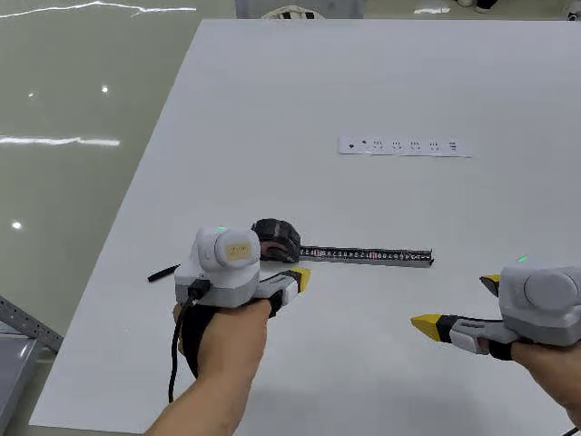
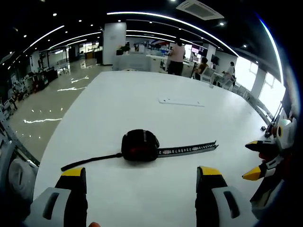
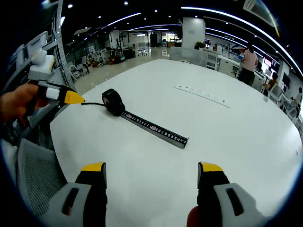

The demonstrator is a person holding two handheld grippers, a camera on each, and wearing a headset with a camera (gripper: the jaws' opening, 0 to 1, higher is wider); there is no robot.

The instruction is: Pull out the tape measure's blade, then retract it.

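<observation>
Tape measure (image 1: 276, 241) lies on the desk (image 1: 363, 82), its blade (image 1: 368, 256) drawn out flat. Left tool (image 2: 141, 172) and right tool (image 1: 457, 301) both gape, grasping nothing. Risk: with the case unheld, retracting could make it skid or whip the blade.

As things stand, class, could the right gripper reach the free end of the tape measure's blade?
Probably yes. The right gripper is open, and only bare table lies between it and the blade's free end; nothing seems to block the way.
</observation>
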